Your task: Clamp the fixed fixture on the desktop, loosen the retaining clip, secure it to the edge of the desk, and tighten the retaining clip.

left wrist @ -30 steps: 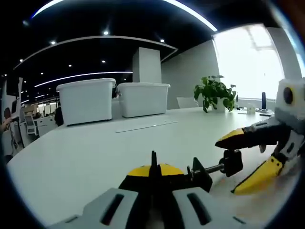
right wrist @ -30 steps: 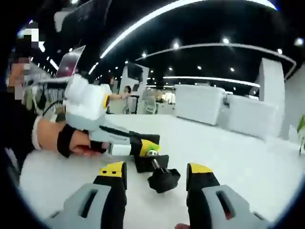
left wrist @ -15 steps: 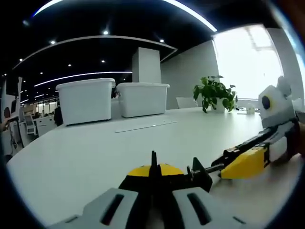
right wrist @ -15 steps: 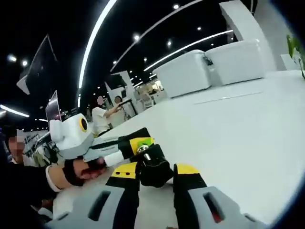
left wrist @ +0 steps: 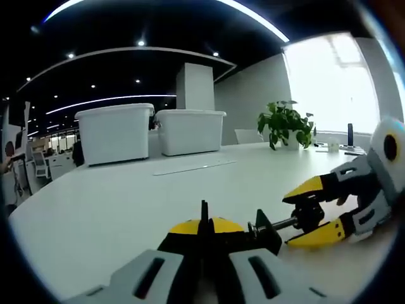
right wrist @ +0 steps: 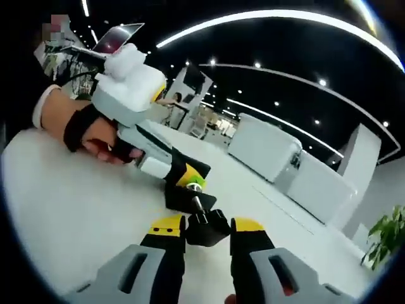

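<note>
**A:** Left gripper view first. What is at the bottom?

**B:** The left gripper [left wrist: 204, 244] has its yellow-tipped jaws pressed together on the black body of the clamp [left wrist: 253, 235], which rests on the white desk [left wrist: 126, 202]. A metal screw runs out from the clamp toward three o'clock and ends in a black knob [left wrist: 308, 214].

**A:** And the other tool?

**B:** The right gripper [left wrist: 311, 211] comes in from three o'clock. Its two yellow fingers sit narrow, one above the knob and one below, closed around it.

**A:** Anything behind?

**B:** Two white bins [left wrist: 115, 133] at eleven o'clock and a potted plant [left wrist: 285, 123] at one o'clock, both well away from the clamp.

**A:** Now the right gripper view.

**B:** The right gripper [right wrist: 207, 227] rises from six o'clock, its yellow-tipped fingers narrow on the black knob [right wrist: 207, 226]. The screw leads up toward eleven o'clock into the clamp [right wrist: 183, 197] body, which lies on the desk [right wrist: 69, 215].

**A:** The left one?

**B:** The left gripper [right wrist: 185, 177] reaches in from ten o'clock, held by a hand [right wrist: 88, 130] in a black strap. Its tip meets the clamp, though I cannot quite make out the jaw gap from here.
</note>
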{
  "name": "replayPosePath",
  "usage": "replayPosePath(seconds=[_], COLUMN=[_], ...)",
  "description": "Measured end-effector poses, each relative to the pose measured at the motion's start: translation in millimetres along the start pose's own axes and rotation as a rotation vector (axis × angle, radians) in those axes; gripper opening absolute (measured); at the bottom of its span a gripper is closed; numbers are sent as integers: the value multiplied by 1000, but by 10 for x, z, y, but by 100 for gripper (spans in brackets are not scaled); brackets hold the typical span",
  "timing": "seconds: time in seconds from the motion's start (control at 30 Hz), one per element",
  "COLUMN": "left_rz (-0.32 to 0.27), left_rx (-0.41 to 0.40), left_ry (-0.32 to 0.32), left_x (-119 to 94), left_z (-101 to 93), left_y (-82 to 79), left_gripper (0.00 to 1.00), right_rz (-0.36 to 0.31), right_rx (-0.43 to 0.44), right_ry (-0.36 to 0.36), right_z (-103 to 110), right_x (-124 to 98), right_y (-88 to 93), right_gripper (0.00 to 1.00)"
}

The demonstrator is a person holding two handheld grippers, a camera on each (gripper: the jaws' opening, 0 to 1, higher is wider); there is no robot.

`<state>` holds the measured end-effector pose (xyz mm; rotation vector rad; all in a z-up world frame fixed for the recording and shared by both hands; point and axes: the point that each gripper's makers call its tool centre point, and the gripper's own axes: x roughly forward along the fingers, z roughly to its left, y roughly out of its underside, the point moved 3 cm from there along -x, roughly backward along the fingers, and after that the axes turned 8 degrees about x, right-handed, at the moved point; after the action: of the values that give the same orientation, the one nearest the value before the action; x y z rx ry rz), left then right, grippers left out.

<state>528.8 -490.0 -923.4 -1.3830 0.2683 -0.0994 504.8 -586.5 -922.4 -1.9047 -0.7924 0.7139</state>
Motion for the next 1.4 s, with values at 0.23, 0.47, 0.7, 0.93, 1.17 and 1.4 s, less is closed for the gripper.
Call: replayPosePath(seconds=[0.23,0.47,0.7,0.93,1.17,1.4], left_rz=[0,0,0,0,0,1], left_rx=[1,1,1,2,5,5], left_ry=[0,2,2,3,3,1], left_x=[9,11,12,6,2,2], left_z=[0,-3,-2,2,7,7], left_y=[1,0,-5,0,6,8], left_gripper=[4,4,4,4,4,4], right_rz=[1,-37,-34,9,-6,-68], right_rx=[14,470,891,1116,898,293], right_ry=[7,-117,-126,-173,-139,-45], right_z=[-58,-89,-350,-272,-239,-98], right_x=[23,-31,-32,9,-23,-81], right_y=[26,-99,45,101,34,-95], right_gripper=[25,34,34,17,17,17])
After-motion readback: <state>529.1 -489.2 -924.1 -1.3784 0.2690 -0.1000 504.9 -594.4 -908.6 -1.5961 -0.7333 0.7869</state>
